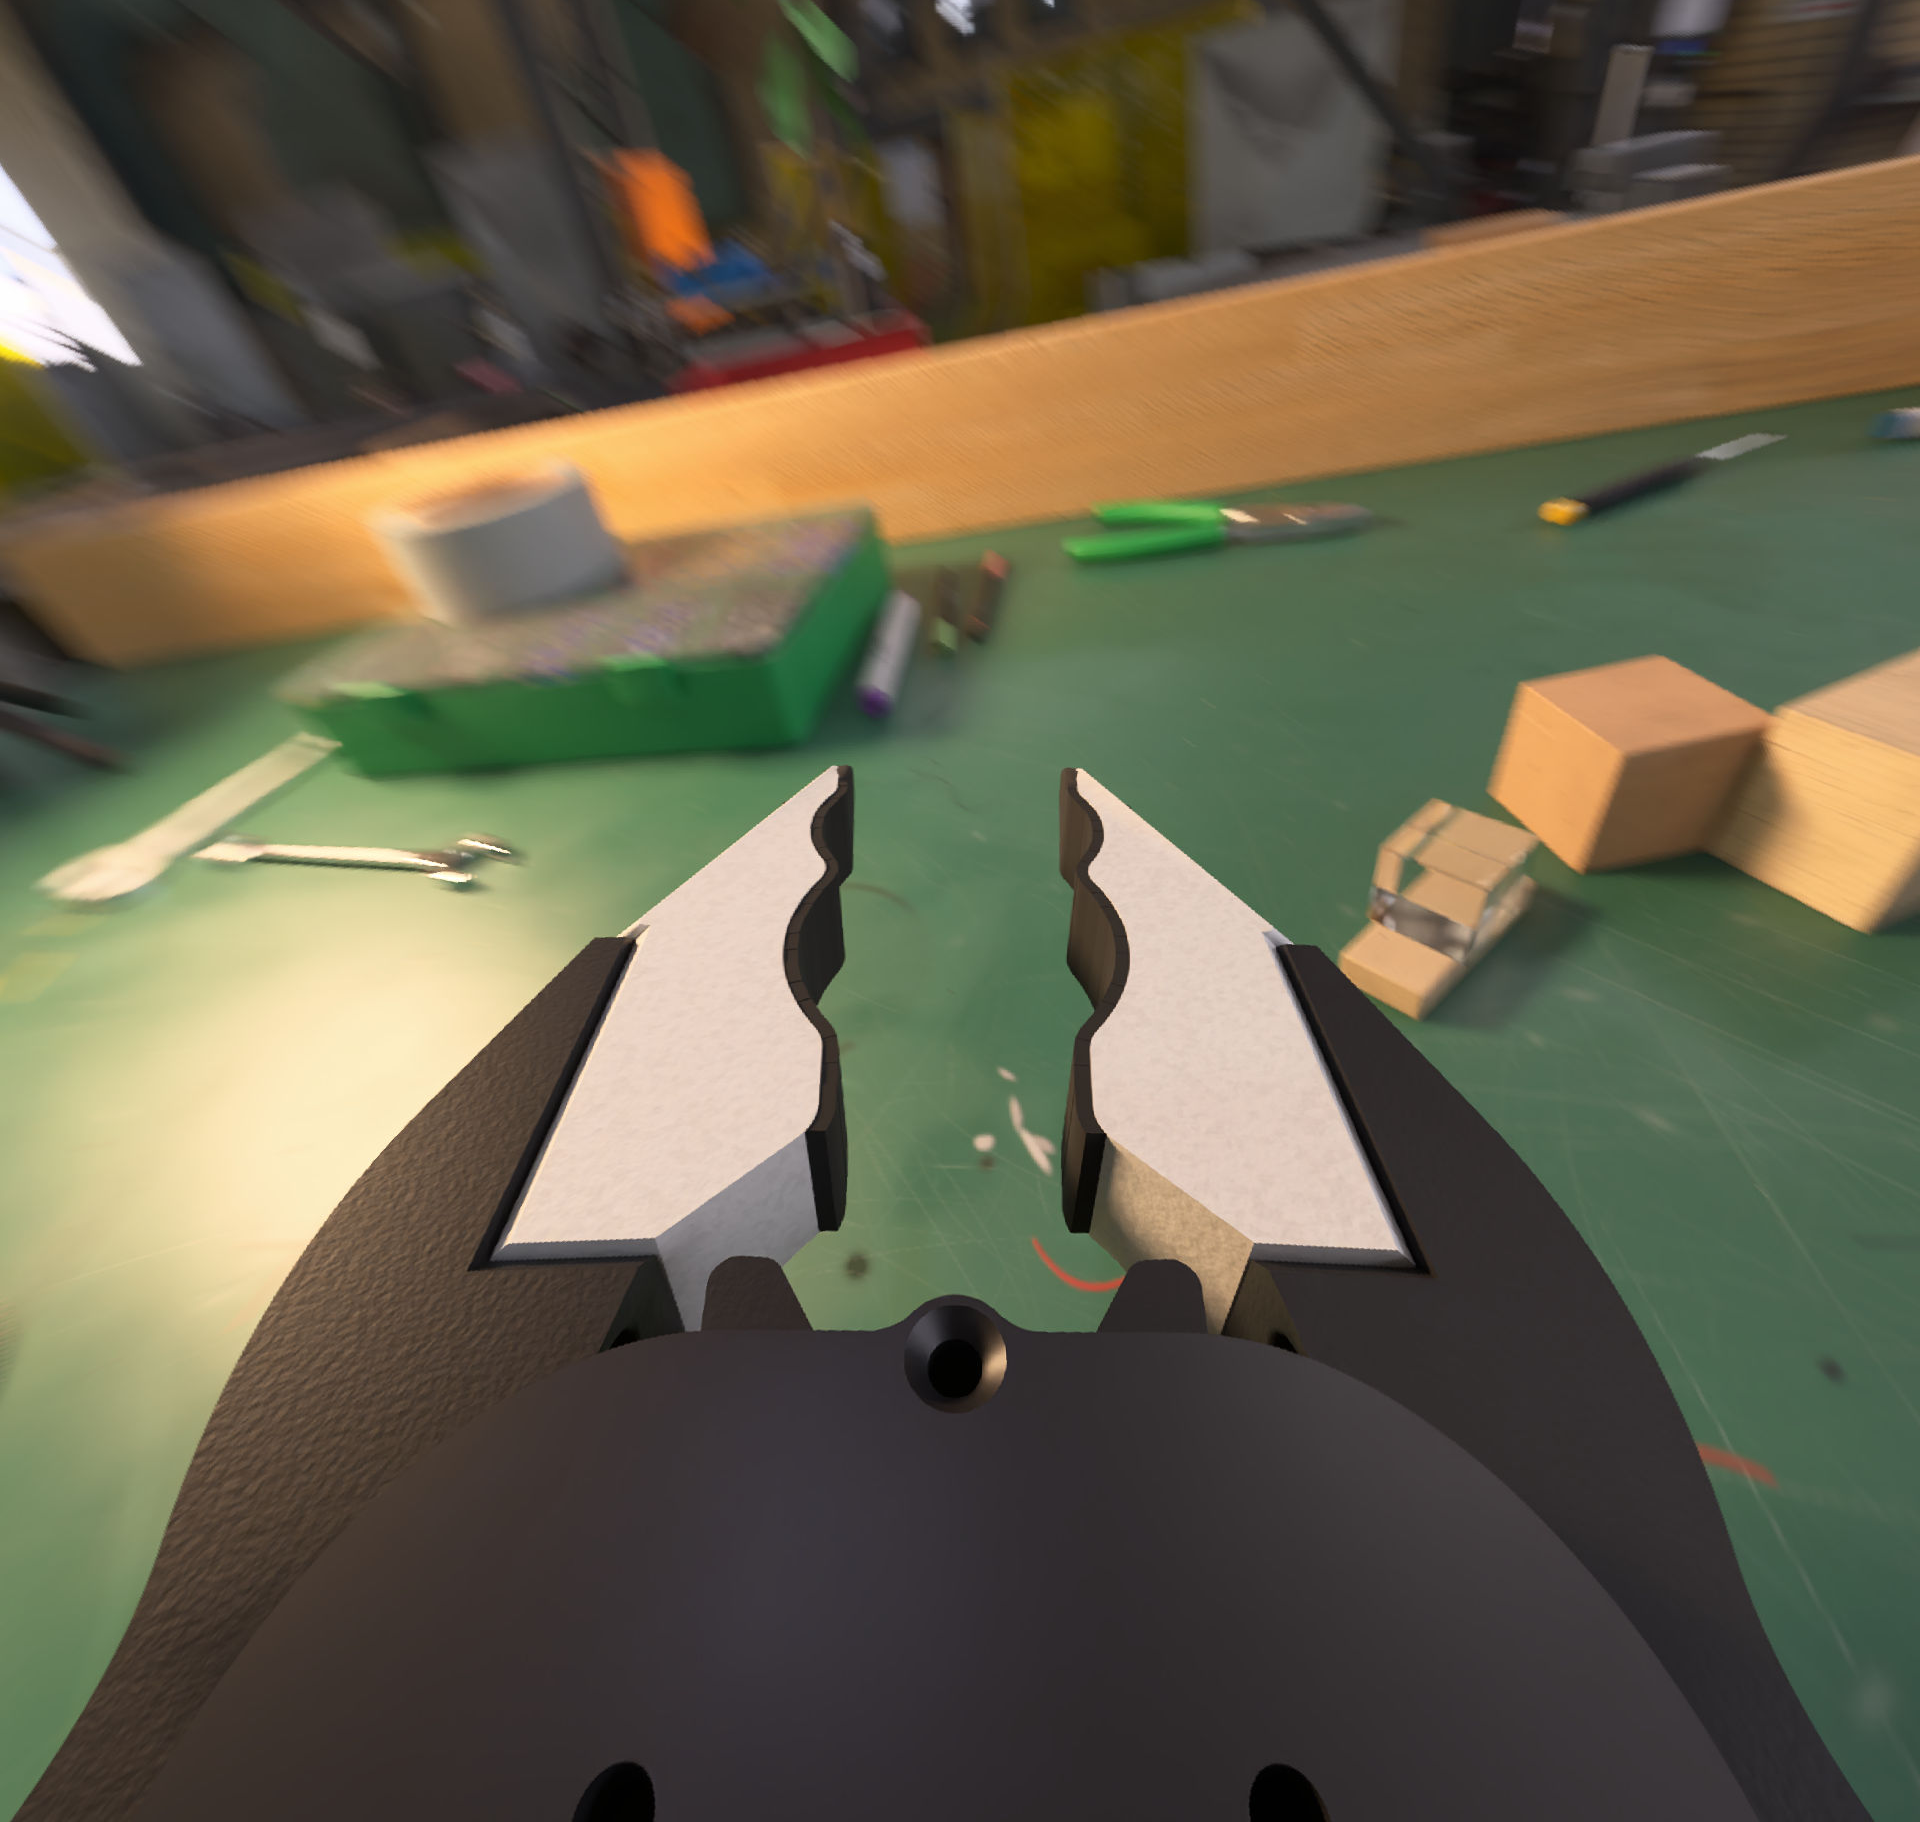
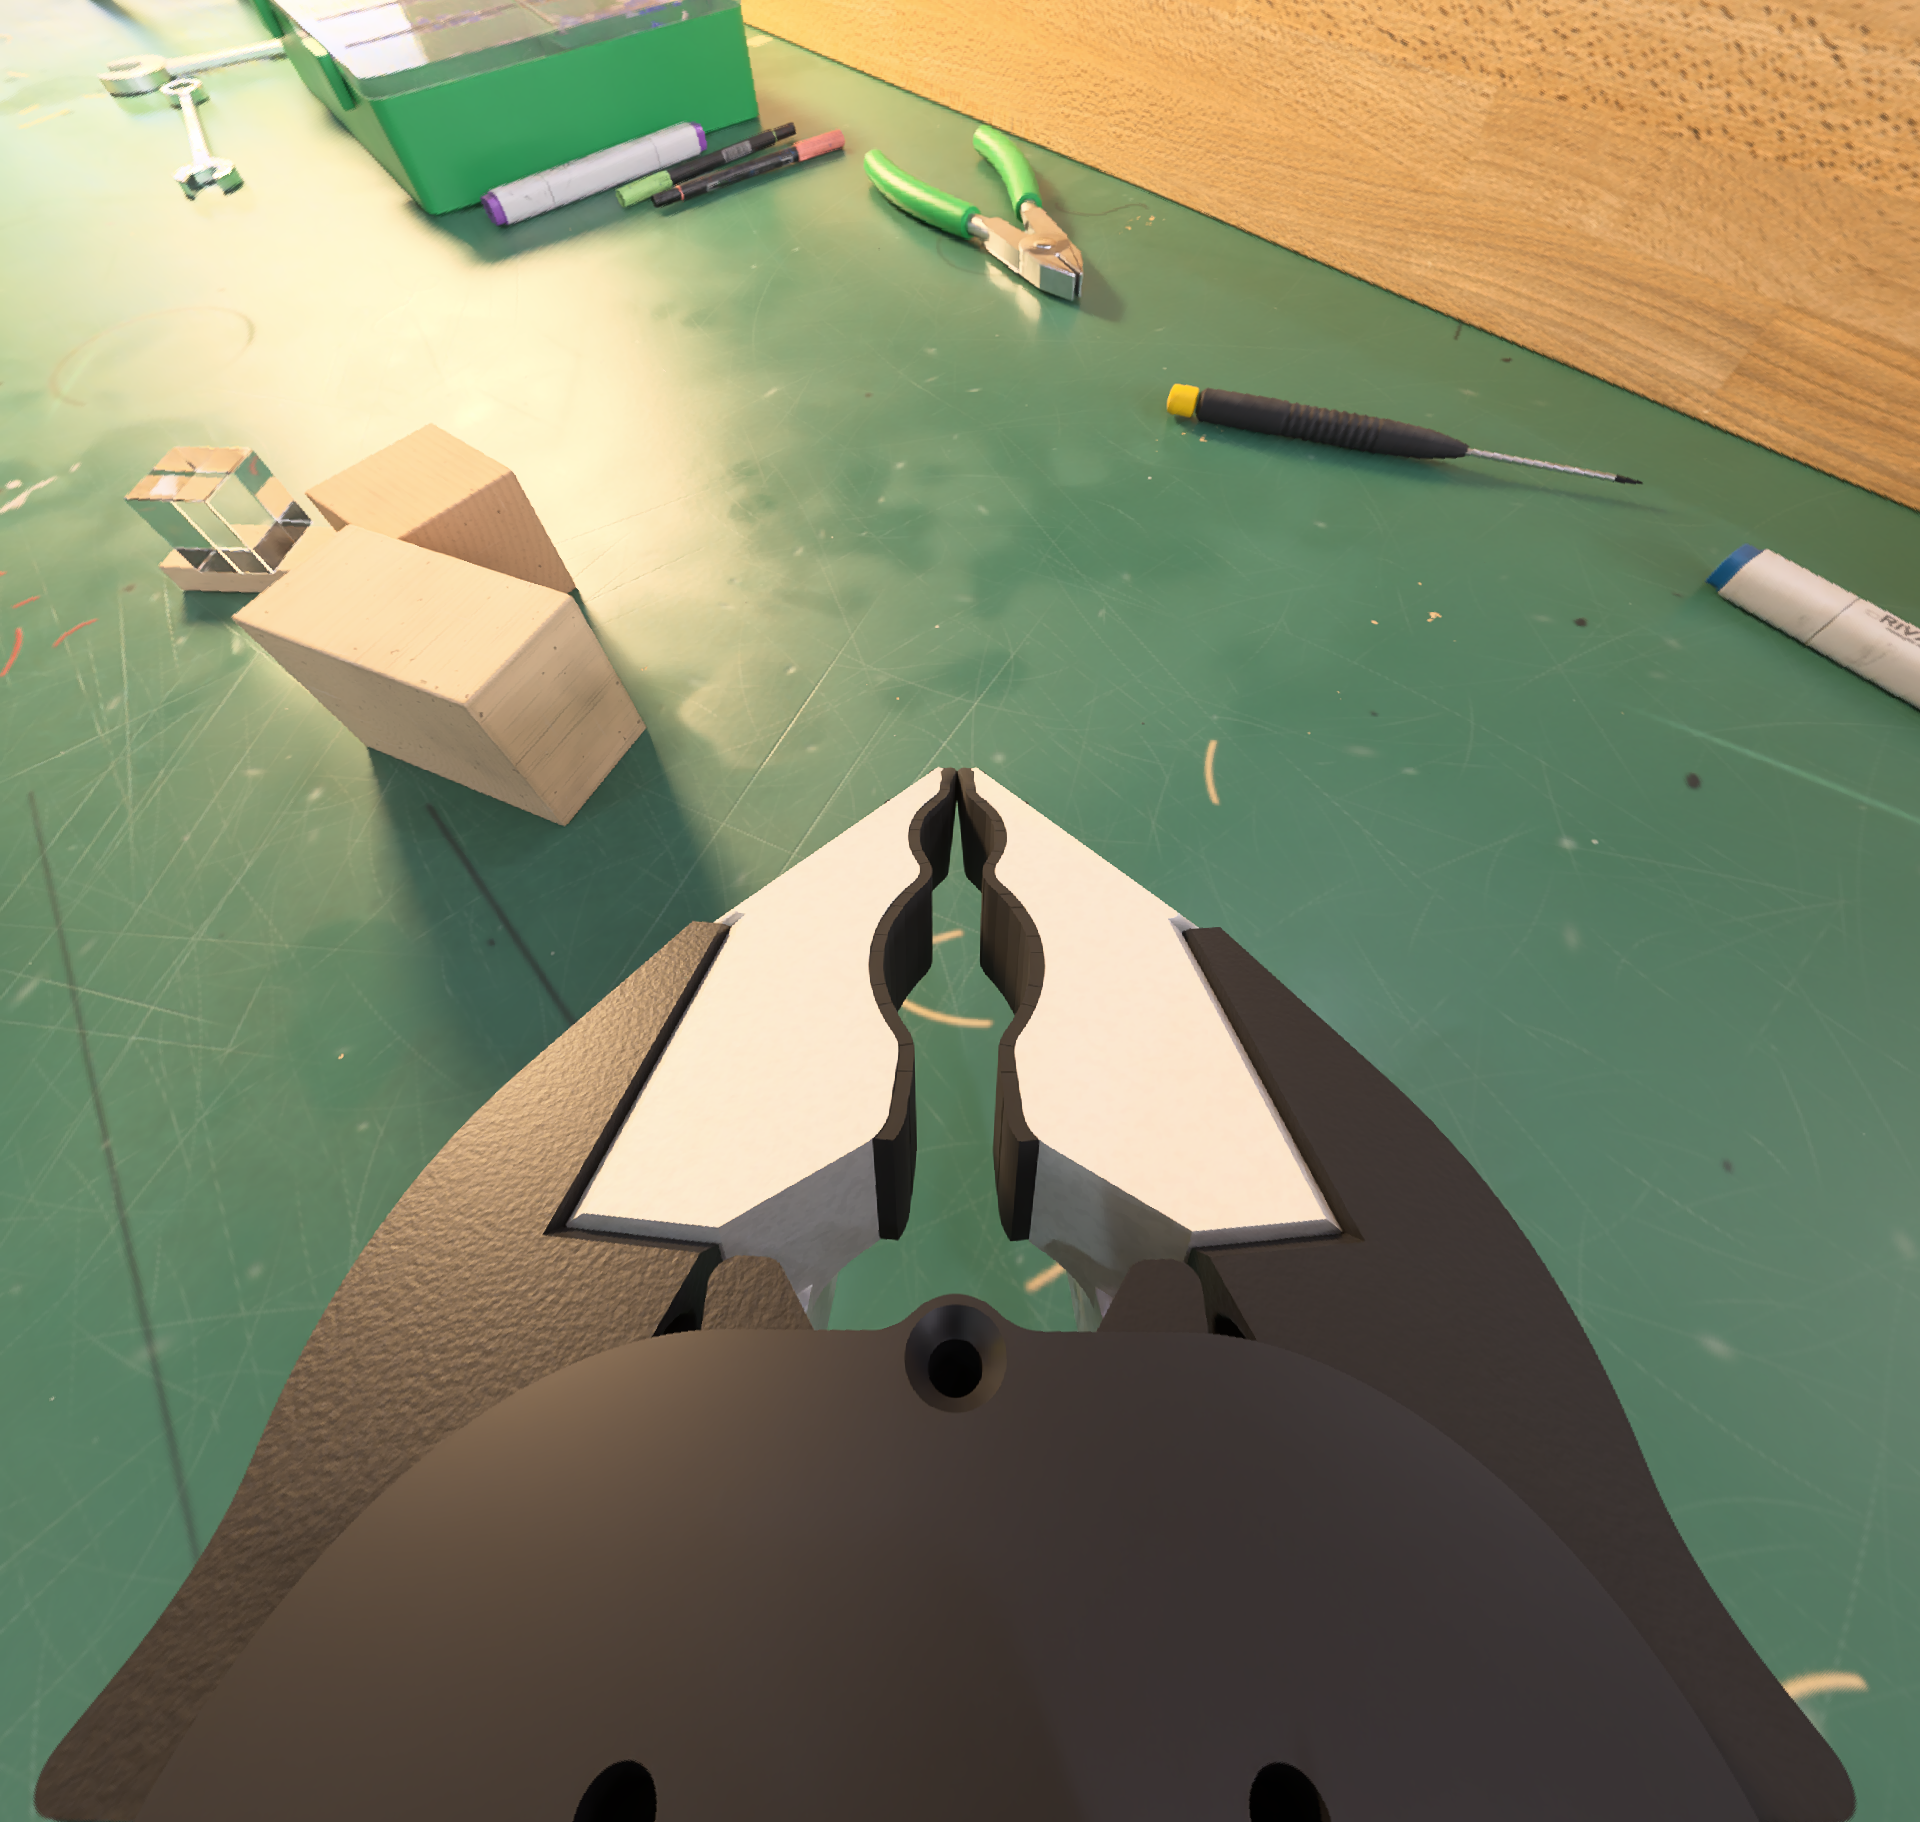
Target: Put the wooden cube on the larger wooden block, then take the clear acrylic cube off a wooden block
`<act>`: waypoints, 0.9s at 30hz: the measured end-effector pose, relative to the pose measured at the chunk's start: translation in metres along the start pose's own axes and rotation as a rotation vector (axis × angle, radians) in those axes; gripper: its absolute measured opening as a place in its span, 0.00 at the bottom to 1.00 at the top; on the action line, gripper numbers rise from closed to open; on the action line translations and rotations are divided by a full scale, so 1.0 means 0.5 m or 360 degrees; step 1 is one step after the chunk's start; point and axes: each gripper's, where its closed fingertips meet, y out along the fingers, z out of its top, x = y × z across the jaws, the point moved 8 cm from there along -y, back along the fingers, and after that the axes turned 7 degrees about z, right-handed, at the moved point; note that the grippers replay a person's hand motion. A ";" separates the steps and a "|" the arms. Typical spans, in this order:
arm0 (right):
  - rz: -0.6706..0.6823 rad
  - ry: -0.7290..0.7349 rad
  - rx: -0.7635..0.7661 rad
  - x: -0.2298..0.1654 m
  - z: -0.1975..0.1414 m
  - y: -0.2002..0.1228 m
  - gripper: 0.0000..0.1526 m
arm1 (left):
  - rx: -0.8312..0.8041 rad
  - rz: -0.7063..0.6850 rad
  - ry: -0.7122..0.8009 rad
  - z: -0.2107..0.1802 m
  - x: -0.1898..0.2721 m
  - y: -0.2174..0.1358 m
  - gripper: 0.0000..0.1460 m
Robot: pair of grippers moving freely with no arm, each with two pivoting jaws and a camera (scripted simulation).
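Note:
The wooden cube [image 1: 1621, 759] sits on the green mat against the larger wooden block [image 1: 1829, 796], to the right of my left gripper [image 1: 956, 785], which is open and empty. The clear acrylic cube [image 1: 1455, 884] rests on a small flat wooden block [image 1: 1392, 972] in front of the cube. In the right wrist view the larger block [image 2: 436, 666], the wooden cube [image 2: 447, 505] and the acrylic cube [image 2: 213, 505] on its small block [image 2: 213, 577] lie to the upper left. My right gripper [image 2: 956, 780] is shut and empty over bare mat.
A green box [image 2: 520, 79] with a white roll [image 1: 499, 546] on top stands at the back, with markers [image 2: 592, 172], green pliers [image 2: 987, 214], wrenches [image 1: 343, 853], a screwdriver [image 2: 1382, 437] and a white marker [image 2: 1818, 619] around. A wooden board [image 2: 1455, 110] walls the far side.

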 end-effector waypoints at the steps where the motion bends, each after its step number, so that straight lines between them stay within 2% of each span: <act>1: 0.0008 -0.0005 -0.0004 0.000 0.000 0.001 0.00 | -0.0093 -0.0172 -0.0081 -0.008 -0.016 0.019 0.29; 3: 0.0027 -0.0017 -0.0016 -0.001 0.001 0.004 0.00 | -0.0152 -0.0481 -0.0163 -0.011 -0.028 0.050 0.35; 5: 0.0064 -0.0024 -0.0040 -0.002 0.000 0.008 0.00 | -0.0112 -0.0663 -0.0126 -0.008 -0.009 0.068 0.37; 10: 0.0126 -0.0032 -0.0072 -0.003 0.000 0.014 0.00 | -0.0147 -0.1188 0.0298 0.016 0.132 0.084 0.42; 15: 0.0171 0.0009 -0.0022 0.001 0.003 0.008 0.00 | -0.0200 -0.1321 0.0847 0.052 0.237 0.113 0.49; 18: 0.0225 0.0079 0.0067 0.009 0.004 -0.003 0.00 | -0.0263 -0.1477 0.0979 0.072 0.251 0.146 0.50; 22: 0.0326 0.0218 0.0193 0.025 0.005 -0.017 0.00 | -0.0464 -0.1837 0.1146 0.075 0.261 0.182 0.50; 27: 0.0348 0.0126 0.0128 0.013 0.005 -0.010 0.00 | -0.0595 -0.2009 0.1259 0.065 0.282 0.219 0.51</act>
